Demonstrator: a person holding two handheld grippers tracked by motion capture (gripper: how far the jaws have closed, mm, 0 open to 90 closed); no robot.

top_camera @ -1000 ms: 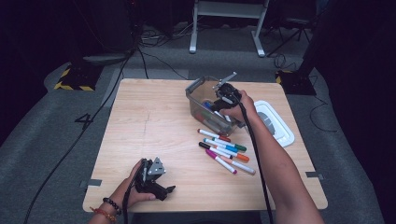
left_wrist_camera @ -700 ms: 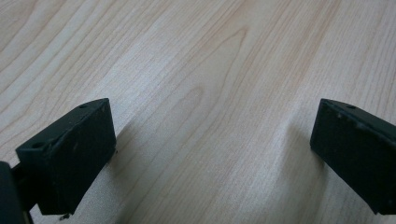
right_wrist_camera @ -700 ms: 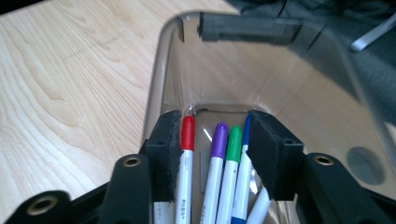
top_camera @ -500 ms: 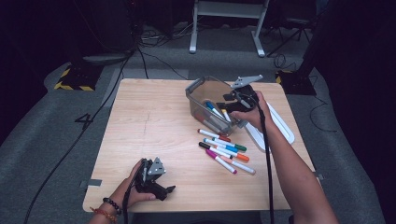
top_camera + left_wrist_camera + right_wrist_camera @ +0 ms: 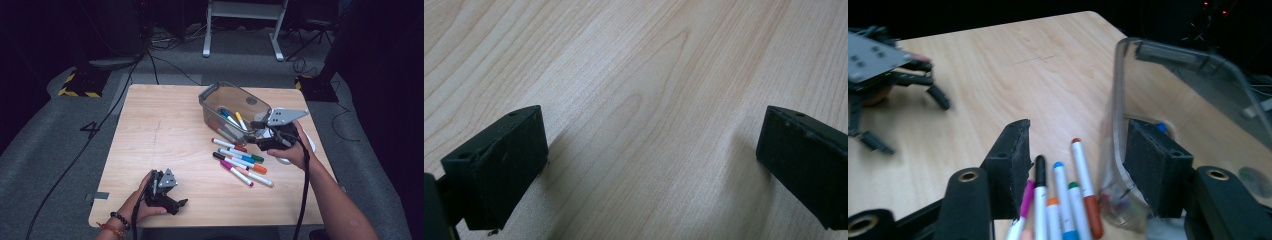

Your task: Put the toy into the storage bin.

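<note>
The right claw (image 5: 256, 134), held low at the clear bin's (image 5: 226, 98) near corner by the bench's (image 5: 165, 125) right edge, has just been opening, empty, above the loose markers (image 5: 240, 161). The left claw (image 5: 180, 203) rests released at the bench's near edge.

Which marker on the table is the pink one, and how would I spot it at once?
Start at the clear plastic bin on the far right part of the wooden table. Just in front of it lies a loose row of markers. The pink marker is the one nearest the table's front edge, with a magenta cap where its neighbours show black, blue, green or orange.
</note>
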